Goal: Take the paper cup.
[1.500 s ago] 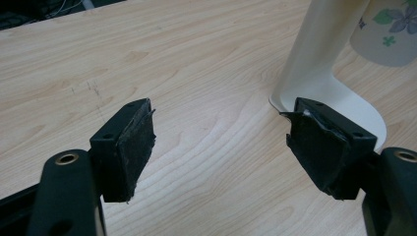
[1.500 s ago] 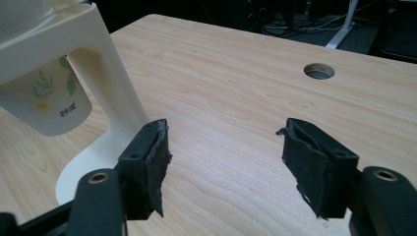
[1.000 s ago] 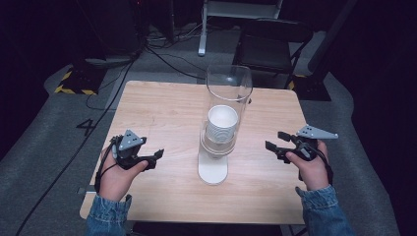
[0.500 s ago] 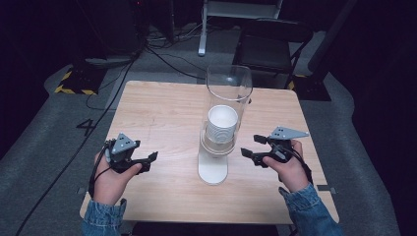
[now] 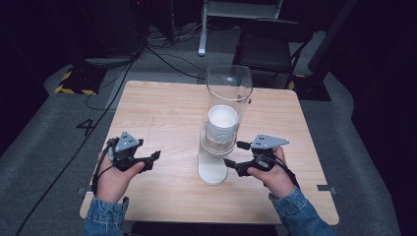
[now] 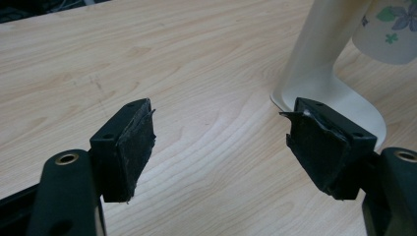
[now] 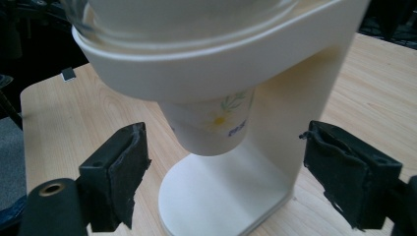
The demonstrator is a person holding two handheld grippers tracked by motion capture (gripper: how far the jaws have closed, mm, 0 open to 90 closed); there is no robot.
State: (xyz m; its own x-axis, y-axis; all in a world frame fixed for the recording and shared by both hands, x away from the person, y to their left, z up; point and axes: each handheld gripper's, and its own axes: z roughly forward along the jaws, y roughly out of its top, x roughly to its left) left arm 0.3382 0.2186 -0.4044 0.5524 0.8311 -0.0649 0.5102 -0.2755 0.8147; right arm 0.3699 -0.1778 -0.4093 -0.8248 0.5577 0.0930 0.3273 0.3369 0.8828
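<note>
A white cup dispenser stand rises mid-table and carries a clear tube with a stack of white paper cups inside. In the right gripper view the lowest cup, printed with flowers, pokes out below the stand's ring. My right gripper is just right of the stand, open, its jaws having just been opening. The cup shows ahead between the jaws, untouched. My left gripper rests open at the table's left front, holding nothing, with the stand ahead to its right.
The wooden table has bare room on both sides of the dispenser. Behind its far edge stand a black chair and a white frame, with cables on the grey floor. Yellow-black tape marks the floor at left.
My right hand has moved left across the table, up to the dispenser, and its jaws have spread apart. The left hand has stayed about where it was.
</note>
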